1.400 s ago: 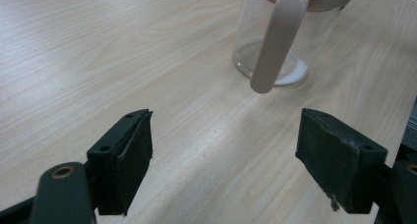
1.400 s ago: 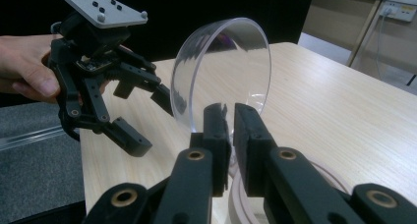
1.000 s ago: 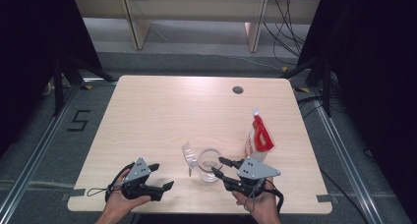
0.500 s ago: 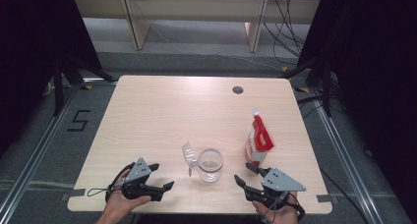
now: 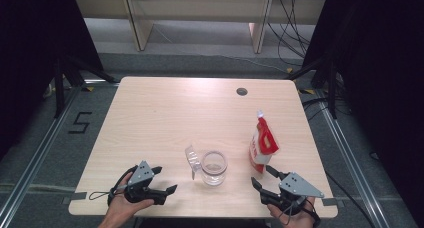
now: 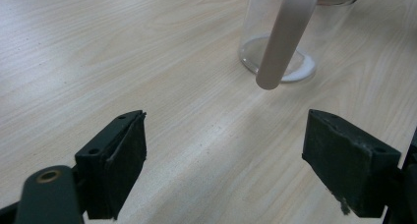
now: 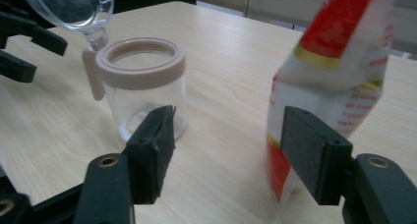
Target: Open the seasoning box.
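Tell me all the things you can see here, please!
Table: one, light wood, in the middle of the room.
Jar: one, clear with a pinkish rim and its clear hinged lid flipped open to its left, near the table's front edge, between the two grippers.
Pouch: one, red and white, standing upright to the right of the jar.
Round hole: one, dark, at the far right of the table top.
Shelf unit: one, pale, behind the table.
Left gripper: one, black, jaws open, at the front left, held in a hand.
Right gripper: one, black, jaws open, at the front right, just in front of the pouch.
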Available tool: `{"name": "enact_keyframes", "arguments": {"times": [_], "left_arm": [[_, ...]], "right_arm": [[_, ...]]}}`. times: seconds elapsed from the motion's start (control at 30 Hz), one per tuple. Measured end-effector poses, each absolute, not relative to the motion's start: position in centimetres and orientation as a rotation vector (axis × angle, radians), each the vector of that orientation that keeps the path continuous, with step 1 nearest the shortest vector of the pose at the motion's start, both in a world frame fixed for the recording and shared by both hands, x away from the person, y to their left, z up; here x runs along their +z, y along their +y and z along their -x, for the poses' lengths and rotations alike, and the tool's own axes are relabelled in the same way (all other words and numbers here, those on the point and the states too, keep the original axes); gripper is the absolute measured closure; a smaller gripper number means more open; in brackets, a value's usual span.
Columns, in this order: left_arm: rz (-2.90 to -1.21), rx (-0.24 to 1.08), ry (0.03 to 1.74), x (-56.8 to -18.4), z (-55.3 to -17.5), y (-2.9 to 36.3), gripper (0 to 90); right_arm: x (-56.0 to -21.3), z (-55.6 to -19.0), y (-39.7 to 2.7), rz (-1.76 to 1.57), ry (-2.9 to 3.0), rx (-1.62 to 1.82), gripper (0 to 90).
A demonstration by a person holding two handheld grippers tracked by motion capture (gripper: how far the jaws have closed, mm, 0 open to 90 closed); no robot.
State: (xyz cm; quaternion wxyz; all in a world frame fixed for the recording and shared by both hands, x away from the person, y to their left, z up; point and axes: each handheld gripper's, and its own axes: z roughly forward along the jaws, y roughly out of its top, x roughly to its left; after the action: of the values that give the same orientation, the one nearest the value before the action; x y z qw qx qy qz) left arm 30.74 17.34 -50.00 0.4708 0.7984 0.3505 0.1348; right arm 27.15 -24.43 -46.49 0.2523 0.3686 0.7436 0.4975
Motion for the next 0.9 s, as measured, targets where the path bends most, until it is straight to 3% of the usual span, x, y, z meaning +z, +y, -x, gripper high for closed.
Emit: {"name": "enact_keyframes", "arguments": {"times": [0.2, 0.9], "left_arm": [[-1.964, 0.324, 0.856, -50.0, -30.7, 17.2, 16.5], [-1.964, 0.333, 0.859, -49.9, -30.9, 17.2, 16.5]], "right_arm": [[-46.8, -27.7, -25.2, -1.100, 1.950, 1.327, 28.8], [-47.9, -31.0, -26.2, -1.092, 1.894, 1.264, 21.4]]}}
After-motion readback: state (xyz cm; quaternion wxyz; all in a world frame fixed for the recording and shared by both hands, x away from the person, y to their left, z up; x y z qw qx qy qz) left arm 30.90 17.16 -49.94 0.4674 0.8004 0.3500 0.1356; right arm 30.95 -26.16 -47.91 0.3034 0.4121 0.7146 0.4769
